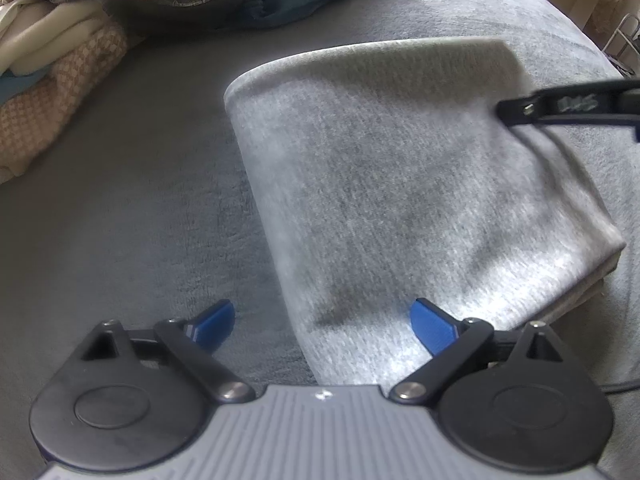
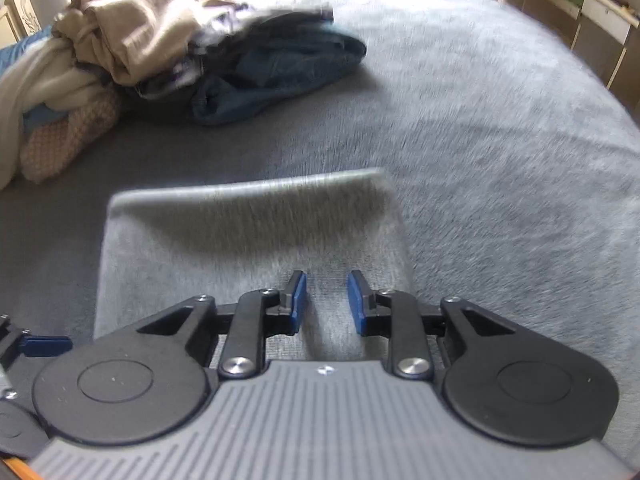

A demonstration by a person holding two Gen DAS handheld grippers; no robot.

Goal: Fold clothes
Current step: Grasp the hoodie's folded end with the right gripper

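Observation:
A light grey garment lies folded into a thick rectangle on the grey bed cover. My left gripper is wide open and empty at the garment's near left edge, one finger over the cover, one over the cloth. In the right wrist view the same folded garment lies just below my right gripper, whose jaws stand slightly apart with nothing between them. An arm of the right gripper shows over the garment's far right corner in the left wrist view.
A pile of unfolded clothes lies at the far left: beige, dark blue, white and pink checked pieces. A desk and chair stand beyond the bed's right side. The grey cover stretches to the right.

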